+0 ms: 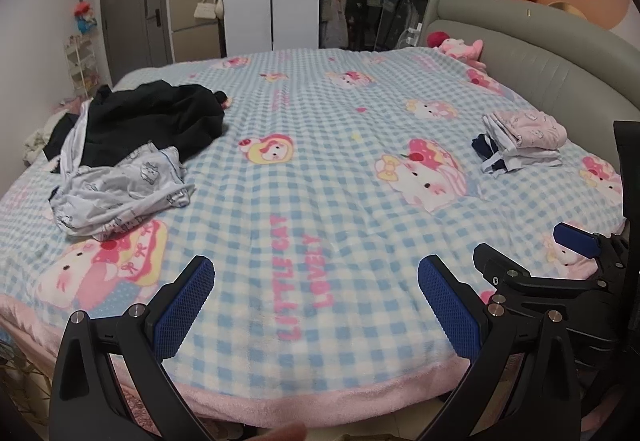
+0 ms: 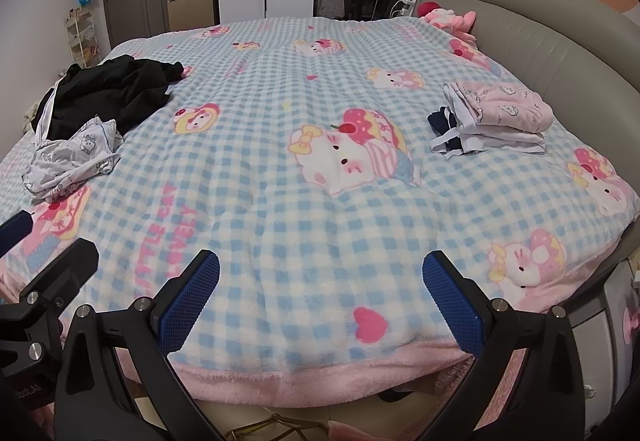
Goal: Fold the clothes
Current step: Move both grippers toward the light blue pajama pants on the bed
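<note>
While both pairs of tongs hang over the near edge of the bed, tilted downward, each stands spread wide with nothing between its blue textured pads. The left tongs (image 1: 316, 305) hover above the blue-and-white checked fleece blanket with pink cartoon cats (image 1: 320, 169), just beside the pink lettering printed on it. The right tongs (image 2: 320, 301) hover close by, to the right of the left pair, over the blanket's pink border and near a pink heart print.

Well ahead of the left tongs and off to their left lies an unfolded heap of clothes: a crumpled pale grey garment with small cartoon prints (image 1: 124, 193) sits nearest, and a rumpled black garment (image 1: 160, 117) lies beyond it, touching it and partly overlapping a white-edged piece.

Far ahead of the right tongs and to their right, near the grey padded headboard (image 2: 560, 41), rests a folded stack of clothes (image 2: 500, 121): a pale pink printed piece on top, white layers beneath, and a dark navy item with a white strap poking out at the stack's left side.

A pink plush toy (image 2: 448, 19) lies at the far corner of the bed beside the headboard.
</note>
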